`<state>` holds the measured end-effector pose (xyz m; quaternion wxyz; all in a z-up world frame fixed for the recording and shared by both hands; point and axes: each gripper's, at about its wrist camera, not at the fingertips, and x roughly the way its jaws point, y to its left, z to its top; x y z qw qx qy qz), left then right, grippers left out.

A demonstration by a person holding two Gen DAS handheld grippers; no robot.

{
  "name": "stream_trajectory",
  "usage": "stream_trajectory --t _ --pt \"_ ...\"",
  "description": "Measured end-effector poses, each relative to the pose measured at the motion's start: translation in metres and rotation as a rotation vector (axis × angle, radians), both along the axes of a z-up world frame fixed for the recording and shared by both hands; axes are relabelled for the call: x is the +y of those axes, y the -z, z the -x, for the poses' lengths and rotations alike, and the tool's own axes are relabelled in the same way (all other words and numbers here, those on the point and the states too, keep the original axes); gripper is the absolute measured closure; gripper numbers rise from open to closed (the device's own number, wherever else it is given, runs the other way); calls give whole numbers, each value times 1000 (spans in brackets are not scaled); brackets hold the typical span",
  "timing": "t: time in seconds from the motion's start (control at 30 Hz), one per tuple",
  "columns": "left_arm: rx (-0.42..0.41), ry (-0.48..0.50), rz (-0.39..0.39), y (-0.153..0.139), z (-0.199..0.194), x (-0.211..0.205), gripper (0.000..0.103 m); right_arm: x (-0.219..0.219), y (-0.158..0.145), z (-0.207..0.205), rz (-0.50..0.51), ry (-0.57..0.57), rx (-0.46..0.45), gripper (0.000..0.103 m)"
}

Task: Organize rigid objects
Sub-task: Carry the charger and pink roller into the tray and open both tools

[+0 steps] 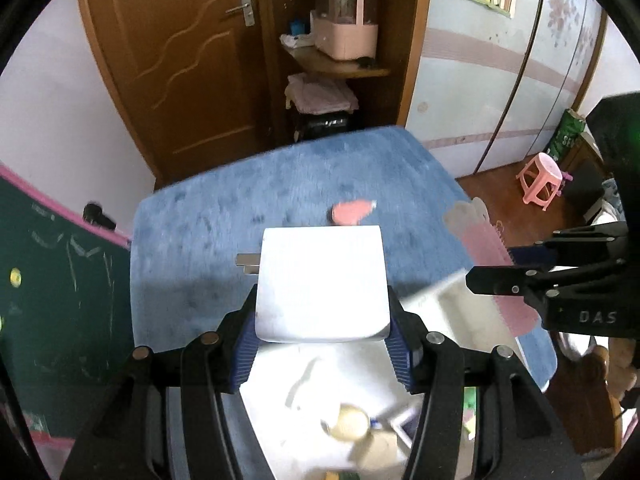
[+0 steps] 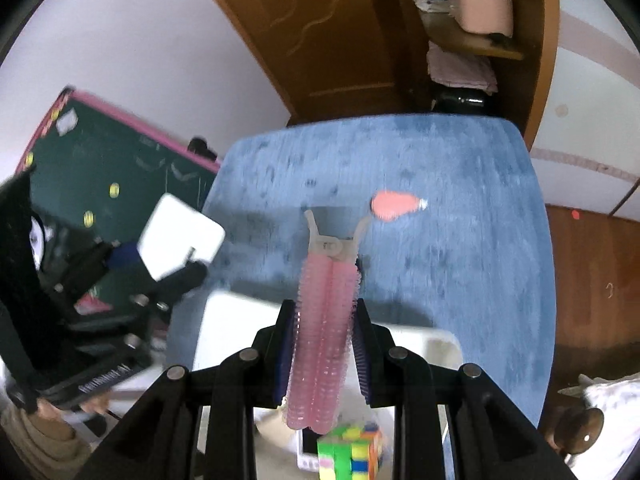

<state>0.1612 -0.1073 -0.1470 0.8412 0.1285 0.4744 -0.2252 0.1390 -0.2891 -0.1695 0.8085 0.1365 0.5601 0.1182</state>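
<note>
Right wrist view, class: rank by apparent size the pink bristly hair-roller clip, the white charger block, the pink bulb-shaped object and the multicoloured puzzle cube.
1. Pink bristly hair-roller clip, though nearness to the camera inflates it.
2. White charger block.
3. Multicoloured puzzle cube, partly cut off, so unsure against the block.
4. Pink bulb-shaped object.

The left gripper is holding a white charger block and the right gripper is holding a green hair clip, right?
Not quite. The right gripper holds a pink hair clip, not a green one, as the right wrist view shows. The left gripper does hold the white charger block.
</note>
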Motion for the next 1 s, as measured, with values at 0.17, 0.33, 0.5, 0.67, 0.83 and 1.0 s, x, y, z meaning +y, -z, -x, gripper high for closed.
stream_trajectory --t 0.17,0.33,0.5,0.67,0.83,1.0 --pt "83 -26 -41 39 31 10 45 9 41 34 89 -17 66 76" --pt "152 -37 -76 84 56 10 45 8 89 47 148 10 140 76" --pt "185 -30 -118 115 72 3 45 8 121 45 166 32 201 73" --pt "198 -42 -118 134 75 2 45 10 128 52 151 46 224 69" --pt "184 -44 -129 141 74 3 45 12 116 67 152 28 200 62" --pt "204 -74 -130 150 69 11 44 11 93 93 197 -33 147 62"
